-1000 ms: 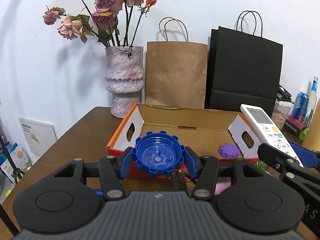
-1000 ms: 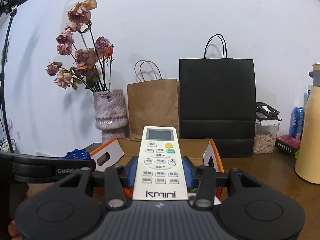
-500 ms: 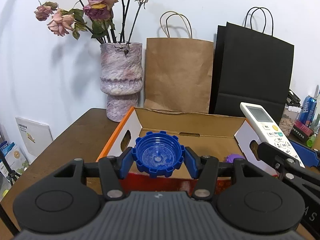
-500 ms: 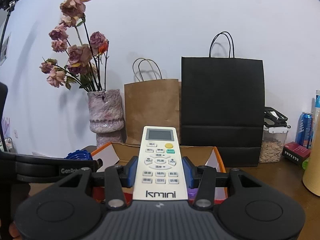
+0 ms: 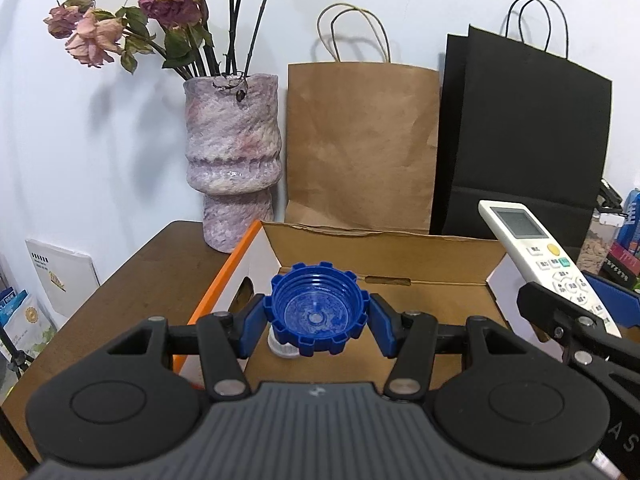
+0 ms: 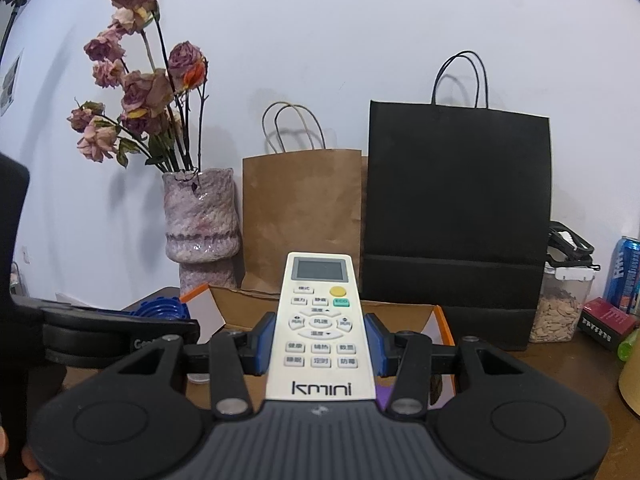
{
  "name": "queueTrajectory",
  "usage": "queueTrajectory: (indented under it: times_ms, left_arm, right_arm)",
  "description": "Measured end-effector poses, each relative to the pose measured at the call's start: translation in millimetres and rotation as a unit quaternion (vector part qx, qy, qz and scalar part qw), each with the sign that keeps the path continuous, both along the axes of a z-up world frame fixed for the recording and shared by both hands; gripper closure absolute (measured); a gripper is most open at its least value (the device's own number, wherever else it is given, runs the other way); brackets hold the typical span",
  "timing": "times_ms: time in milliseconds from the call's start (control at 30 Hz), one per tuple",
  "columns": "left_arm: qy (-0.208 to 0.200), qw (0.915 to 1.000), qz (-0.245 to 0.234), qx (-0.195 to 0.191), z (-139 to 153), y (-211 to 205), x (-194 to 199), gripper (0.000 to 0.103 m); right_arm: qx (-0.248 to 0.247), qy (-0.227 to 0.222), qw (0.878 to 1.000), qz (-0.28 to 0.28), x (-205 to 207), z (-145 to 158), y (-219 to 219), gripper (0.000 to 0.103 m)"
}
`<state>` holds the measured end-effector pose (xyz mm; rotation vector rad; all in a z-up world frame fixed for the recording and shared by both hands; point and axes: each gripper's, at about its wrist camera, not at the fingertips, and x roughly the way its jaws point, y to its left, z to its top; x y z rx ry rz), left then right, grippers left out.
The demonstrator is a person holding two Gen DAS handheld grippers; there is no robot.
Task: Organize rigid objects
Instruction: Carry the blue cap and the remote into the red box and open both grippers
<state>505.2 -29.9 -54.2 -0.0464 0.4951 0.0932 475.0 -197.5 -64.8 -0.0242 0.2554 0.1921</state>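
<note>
**Blue cap and remote, both clamped over the box**

Blue cap is facing my left camera with its hollow side: a ridged plastic screw cap with a notched, gear-like rim and thread rings showing inside. My left gripper is holding it, the blue pads pressing on its two sides, jaws partly apart at the cap's width. It is hanging above the near end of the open cardboard box, which is sitting on the brown table. A small white cap is peeking out just under it, inside the box.

I am gripping the white remote in my right gripper, jaws closed tight on its long edges near the lower button rows. The remote is pointing away from me, screen end forward, with a grey display, a yellow button, a green one, and "kmini" printed at the near end. It is hovering over the box too, beside the cap.
</note>
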Motion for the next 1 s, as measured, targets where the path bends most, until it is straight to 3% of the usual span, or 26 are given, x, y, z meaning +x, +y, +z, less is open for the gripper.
queueTrajectory:
  times_ms: [767,833,900,967,1000]
  left_arm:
    - [0.034,0.9991,-0.013,0.023,-21,-3,54,0.046]
    - [0.031,0.9991,-0.016,0.024,-22,-4,53,0.031]
    - [0.023,0.9992,-0.013,0.03,-20,-4,50,0.006]
    - [0.012,0.9993,-0.009,0.035,-18,-5,48,0.0]
    - [0.01,0.9993,-0.008,0.036,-17,-5,47,0.0]
  right_arm:
    - [-0.016,0.077,0.997,-0.013,61,-22,-10,0.058]
    - [-0.017,0.087,0.996,-0.012,64,-24,-10,0.058]
    - [-0.015,0.092,0.996,-0.014,64,-26,-11,0.058]
    - [-0.015,0.096,0.995,-0.021,64,-26,-13,0.044]
    - [-0.014,0.096,0.995,-0.023,64,-26,-14,0.025]
